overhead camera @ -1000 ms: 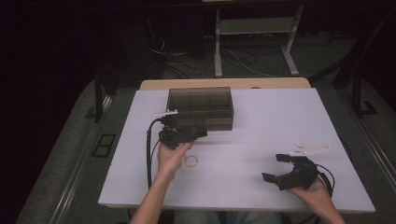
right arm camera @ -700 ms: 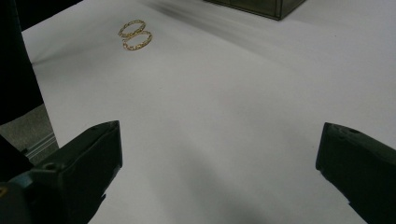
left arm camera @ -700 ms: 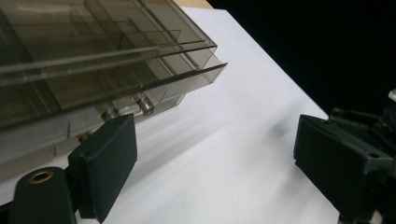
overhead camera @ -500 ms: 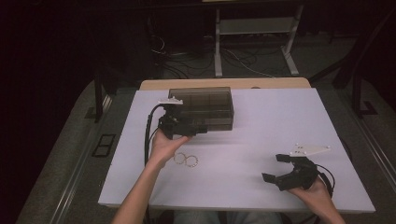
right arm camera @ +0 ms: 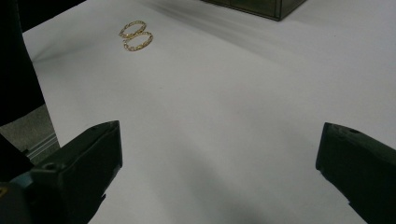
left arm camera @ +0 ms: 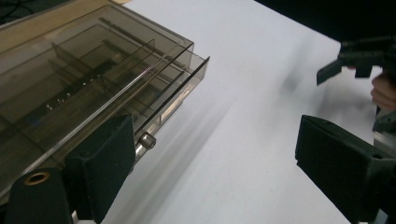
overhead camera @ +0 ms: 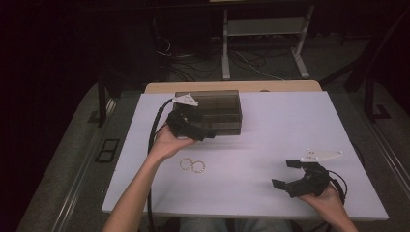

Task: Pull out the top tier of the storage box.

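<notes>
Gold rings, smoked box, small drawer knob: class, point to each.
gold rings (right arm camera: 135, 35), right gripper view, where the two hoops meet
smoked box (overhead camera: 220, 106), high view, lid top
drawer knob (left arm camera: 147, 140), left gripper view, its round end

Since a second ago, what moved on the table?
The left gripper moved away from the person, from beside the gold rings up to the smoky plastic box, jaws open beside its little knob. The rings, box and right gripper stayed put.

Left hand-held gripper (overhead camera: 200, 129) meets the smoky box (overhead camera: 212, 111); gold rings (overhead camera: 192, 166) lie nearby.
</notes>
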Motion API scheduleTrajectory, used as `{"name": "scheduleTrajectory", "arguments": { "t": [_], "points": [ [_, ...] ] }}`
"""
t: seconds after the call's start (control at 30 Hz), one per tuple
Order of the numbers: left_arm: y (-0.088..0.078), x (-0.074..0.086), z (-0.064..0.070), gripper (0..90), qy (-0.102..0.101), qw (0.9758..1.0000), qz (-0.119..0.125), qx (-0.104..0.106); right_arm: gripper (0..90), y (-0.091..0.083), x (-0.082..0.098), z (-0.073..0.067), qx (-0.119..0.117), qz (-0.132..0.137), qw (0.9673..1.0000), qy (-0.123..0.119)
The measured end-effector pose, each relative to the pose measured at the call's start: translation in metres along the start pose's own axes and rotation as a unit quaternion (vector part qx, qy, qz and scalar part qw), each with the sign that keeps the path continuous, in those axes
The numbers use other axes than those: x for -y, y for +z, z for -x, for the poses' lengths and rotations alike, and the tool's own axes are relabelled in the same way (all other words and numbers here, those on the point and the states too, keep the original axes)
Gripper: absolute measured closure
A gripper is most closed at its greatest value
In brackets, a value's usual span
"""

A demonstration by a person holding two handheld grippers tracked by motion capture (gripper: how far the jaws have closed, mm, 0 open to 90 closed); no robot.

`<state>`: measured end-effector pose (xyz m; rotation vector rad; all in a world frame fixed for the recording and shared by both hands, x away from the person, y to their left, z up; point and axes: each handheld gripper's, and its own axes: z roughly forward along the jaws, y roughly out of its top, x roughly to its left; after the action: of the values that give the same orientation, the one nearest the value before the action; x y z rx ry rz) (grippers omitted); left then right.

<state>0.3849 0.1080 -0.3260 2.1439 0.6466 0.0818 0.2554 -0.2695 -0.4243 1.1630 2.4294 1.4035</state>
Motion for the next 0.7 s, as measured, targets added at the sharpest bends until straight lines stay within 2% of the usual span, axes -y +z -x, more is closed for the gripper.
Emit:
{"name": "scheduleTrajectory", "arguments": {
  "t": [0.23, 0.3, 0.37, 0.43, 0.53, 0.7],
  "points": [
    [0.004, -0.002, -0.007, 13.1, 0.033, 0.9992, -0.018, -0.014, 0.0, 0.0, 0.0, 0.0, -0.001, 0.0, 1.0, 0.0],
    [0.004, -0.001, -0.011, 13.3, 0.039, 0.999, -0.018, -0.01, 0.0, 0.0, 0.0, 0.0, -0.001, 0.0, 1.0, 0.0],
    [0.004, 0.001, -0.016, 13.8, 0.035, 0.9992, -0.017, -0.006, 0.0, 0.0, 0.0, 0.0, -0.001, 0.0, 1.0, -0.001],
    [0.003, 0.003, -0.021, 15.1, 0.046, 0.9989, -0.01, -0.003, 0.0, 0.0, 0.0, 0.0, -0.001, 0.0, 1.0, 0.0],
    [0.001, 0.006, -0.027, 20.2, 0.05, 0.9987, 0.011, 0.004, 0.0, 0.0, 0.0, 0.0, -0.002, 0.0, 1.0, -0.001],
    [0.003, 0.009, -0.034, 26.3, 0.047, 0.9987, 0.018, 0.0, 0.0, 0.0, 0.0, 0.0, -0.002, 0.0, 1.0, -0.002]
  ]
}}
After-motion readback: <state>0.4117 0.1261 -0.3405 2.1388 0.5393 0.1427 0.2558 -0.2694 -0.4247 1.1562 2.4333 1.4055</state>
